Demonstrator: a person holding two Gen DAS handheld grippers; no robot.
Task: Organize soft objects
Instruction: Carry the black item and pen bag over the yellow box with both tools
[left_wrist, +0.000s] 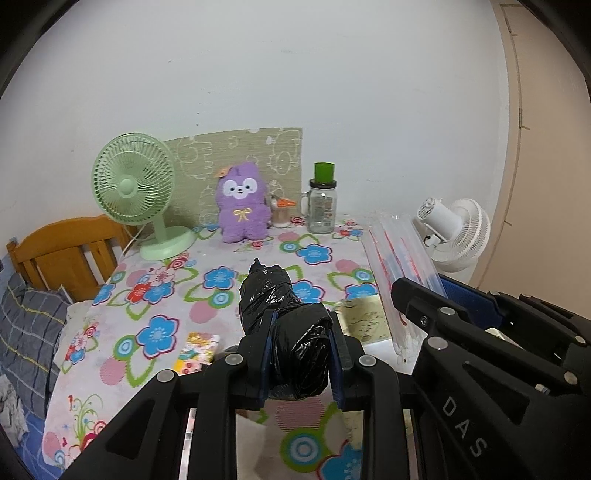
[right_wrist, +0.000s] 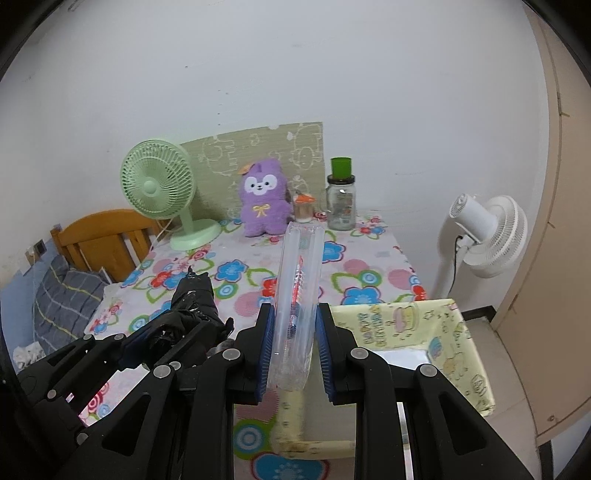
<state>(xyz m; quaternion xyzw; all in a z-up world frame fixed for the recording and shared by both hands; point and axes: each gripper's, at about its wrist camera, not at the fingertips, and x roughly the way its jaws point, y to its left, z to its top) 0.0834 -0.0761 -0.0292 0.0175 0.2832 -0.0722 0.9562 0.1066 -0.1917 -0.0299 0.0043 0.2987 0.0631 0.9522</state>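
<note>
My left gripper (left_wrist: 300, 360) is clamped on a crinkly black plastic bundle (left_wrist: 282, 314), a lumpy roll that juts forward past my blue-padded fingers (left_wrist: 266, 354) above the flower-printed tablecloth (left_wrist: 159, 295). My right gripper (right_wrist: 294, 349) pinches a flat, glossy clear plastic packet (right_wrist: 299, 280) that stands on edge between its pads and runs long and straight ahead, over the near rim of a pale yellow printed box (right_wrist: 443, 332). Far beyond both sets of fingertips a fuzzy purple plush toy (left_wrist: 242, 203) sits upright against the wall, between a ribbed green desk fan (left_wrist: 135, 184) and a glass jar (left_wrist: 322, 206).
</note>
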